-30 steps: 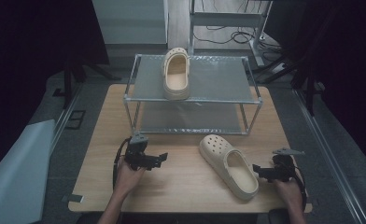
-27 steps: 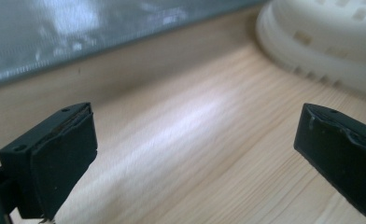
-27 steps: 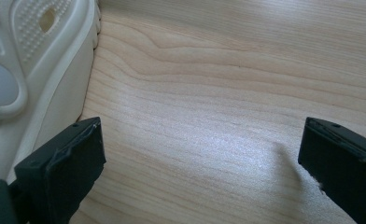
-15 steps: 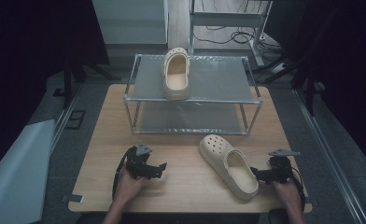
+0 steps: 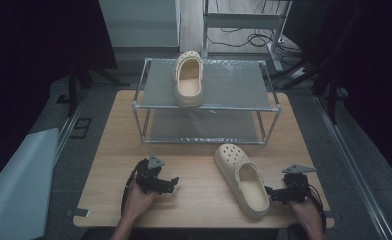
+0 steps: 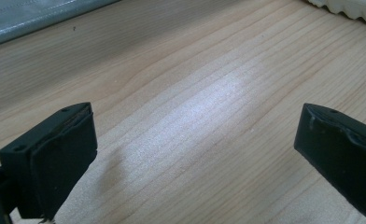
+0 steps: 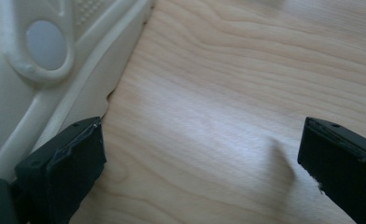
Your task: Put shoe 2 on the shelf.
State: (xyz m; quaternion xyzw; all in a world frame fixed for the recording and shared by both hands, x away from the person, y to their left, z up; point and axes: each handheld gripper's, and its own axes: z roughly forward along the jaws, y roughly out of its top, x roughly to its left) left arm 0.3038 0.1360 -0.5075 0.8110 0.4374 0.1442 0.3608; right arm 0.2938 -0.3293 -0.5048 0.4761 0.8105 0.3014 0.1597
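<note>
Your right tool [image 5: 273, 193] rests low on the pale wooden desk [image 5: 194, 172] at its near right corner, jaws spread wide and holding nothing. It sits just beside the heel end of the cream-coloured foam clog with holes over its toe [image 5: 242, 179], which lies on the desk to the right of centre, toe pointing toward the far side and the heel nearest you. In the right gripper view the clog's side wall and strap rivet [image 7: 45, 39] lie close against one jaw; I cannot tell whether they touch. The other jaw stands over bare wood.

Your left tool [image 5: 170, 183] rests on the near left part of the desk, likewise released and empty, well apart from the clog, with only wood grain between its jaws.

A matching cream foam clog [image 5: 188, 79] already stands on the top shelf of the grey metal-framed two-tier rack [image 5: 256, 80] at the far side of the desk, left of the shelf's middle. The right half of that shelf is free.

By my reading, you are at the approach to the second clog, not yet the grasp. The next move seems to call for shifting the right tool so the heel rim or side wall sits between the jaws, then closing firmly; foam gives, so take a deep bite.
</note>
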